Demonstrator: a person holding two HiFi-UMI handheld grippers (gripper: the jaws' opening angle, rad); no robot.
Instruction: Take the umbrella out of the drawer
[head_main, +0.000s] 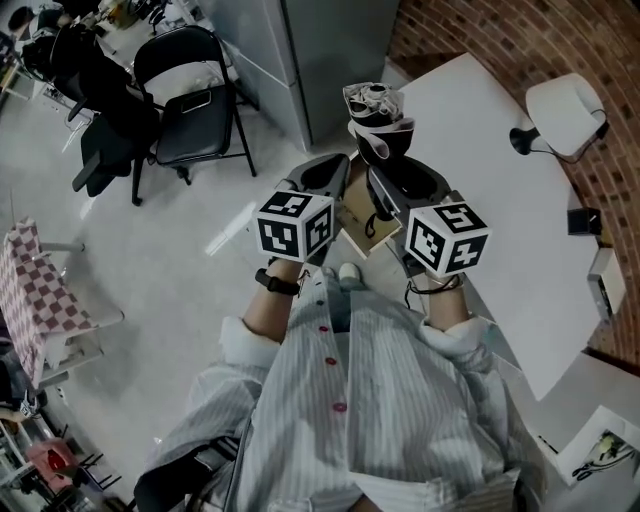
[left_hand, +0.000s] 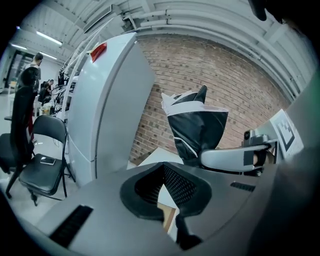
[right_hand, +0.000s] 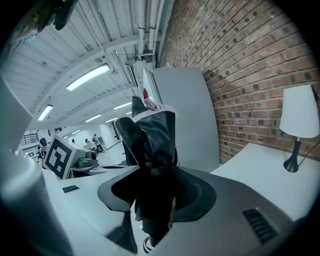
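The umbrella (head_main: 378, 122), folded, black with white trim, is clamped between the jaws of the right hand-held gripper (head_main: 396, 178). Its bundled cloth stands up and forward beyond the jaw tips. The part below the jaws is cut off in the head view. In the right gripper view the umbrella (right_hand: 152, 145) fills the gap of this hand-held gripper (right_hand: 155, 197), and only a dim stub shows at the frame's bottom edge.

Both hands are hidden behind the marker cubes, so only the wrists and striped sleeves show, side by side in front of the person's chest.

The left hand-held gripper (head_main: 322, 178) sits just left of the right one, jaws apart with nothing between them. From its own view the umbrella (left_hand: 195, 125) rises ahead and to the right of these jaws (left_hand: 164, 192), not touching them.

A brown boxy shape (head_main: 355, 215) below and between the two is mostly covered; I cannot tell whether it is the drawer. The white table (head_main: 500, 200) spreads under and right of the right hand-held gripper.
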